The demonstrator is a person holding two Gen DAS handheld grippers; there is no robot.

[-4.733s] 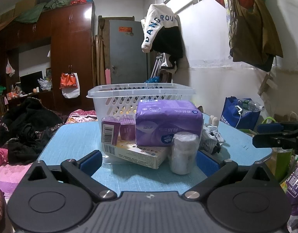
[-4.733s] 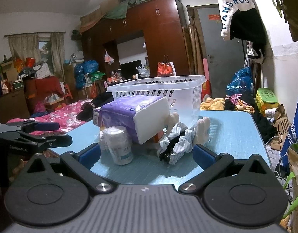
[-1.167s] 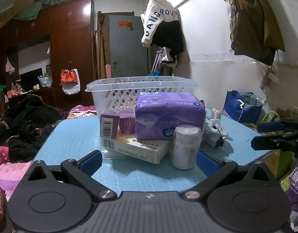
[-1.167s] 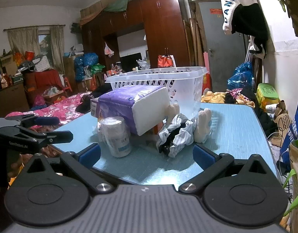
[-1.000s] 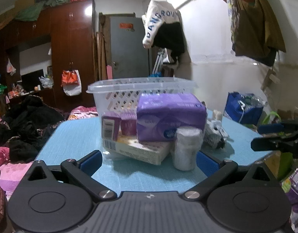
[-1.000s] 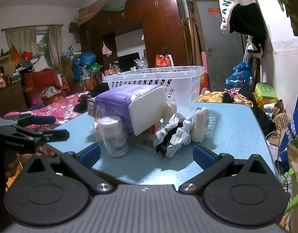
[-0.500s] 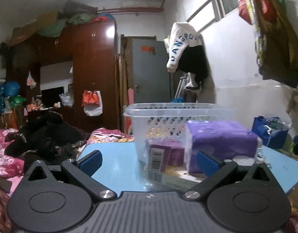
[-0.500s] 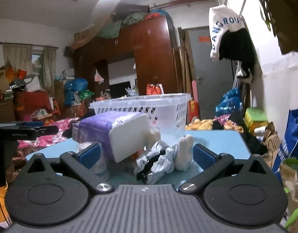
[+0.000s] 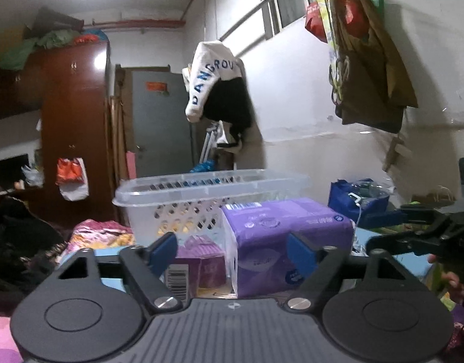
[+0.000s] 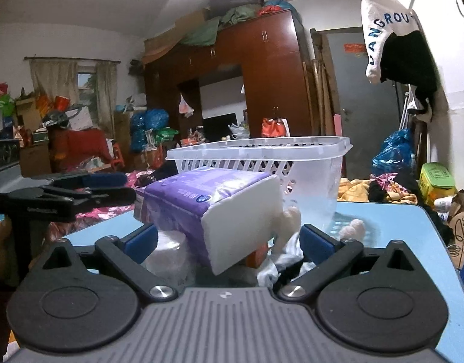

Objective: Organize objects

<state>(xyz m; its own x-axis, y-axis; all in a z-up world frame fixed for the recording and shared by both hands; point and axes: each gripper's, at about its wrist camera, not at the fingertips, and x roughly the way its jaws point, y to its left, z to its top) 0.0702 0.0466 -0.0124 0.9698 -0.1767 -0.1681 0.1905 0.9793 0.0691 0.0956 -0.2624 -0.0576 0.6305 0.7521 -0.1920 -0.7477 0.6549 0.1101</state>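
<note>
On the blue desk the purple tissue pack looks soft, light; I'd pinch its short ends. Both my jaws gape wide, empty.

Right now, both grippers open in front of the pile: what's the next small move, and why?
Probably ease the left gripper forward so its open jaws straddle the purple tissue pack. The pack sits topmost on the pile, straight ahead, just in front of the white basket, so it looks the easiest first item to lift in. The right gripper is also open, holding nothing.
</note>
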